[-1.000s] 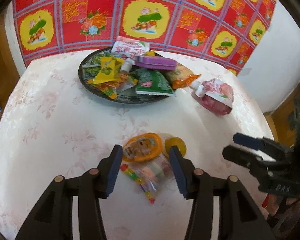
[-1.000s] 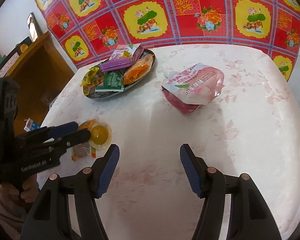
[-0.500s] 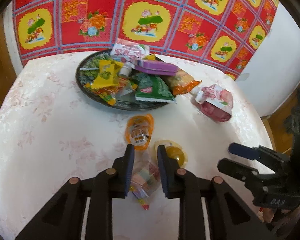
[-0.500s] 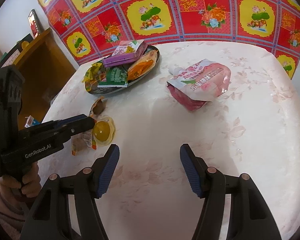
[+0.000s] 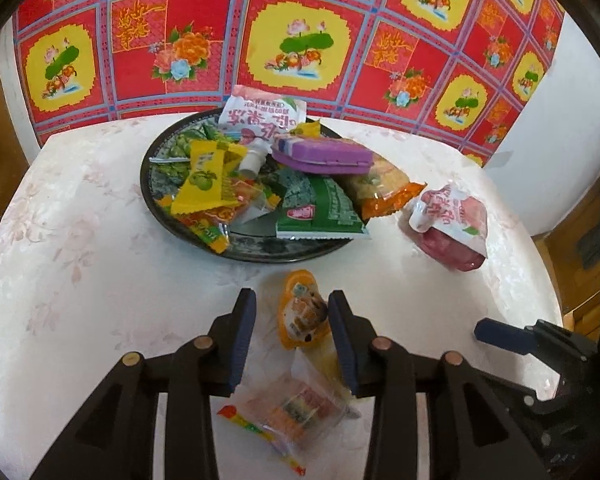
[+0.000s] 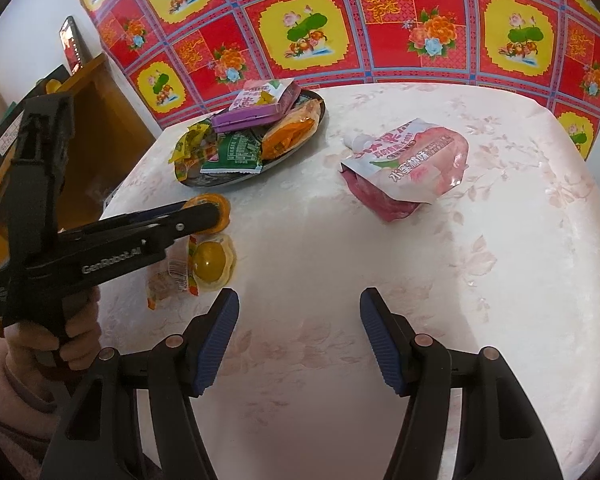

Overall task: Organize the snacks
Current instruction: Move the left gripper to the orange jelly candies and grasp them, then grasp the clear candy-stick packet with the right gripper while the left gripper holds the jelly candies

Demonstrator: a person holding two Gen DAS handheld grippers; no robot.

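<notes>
The left gripper (image 5: 292, 332) had its jaws partly apart, with an orange jelly cup (image 5: 302, 312) between them, leaning against the right pad, just short of the tray (image 5: 236, 246) of snacks. A clear candy packet (image 5: 296, 408) lay on the table (image 5: 80, 280) below. The right gripper (image 6: 298, 336) hovered wide and empty, well apart from the pink pouch (image 6: 412, 168).

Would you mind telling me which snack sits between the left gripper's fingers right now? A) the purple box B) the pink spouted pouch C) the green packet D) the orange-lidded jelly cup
D: in the left wrist view the orange-lidded jelly cup sits between the spread fingers of the left gripper, while the pink spouted pouch lies apart on the table and the purple box and green packet lie on the plate.
</notes>
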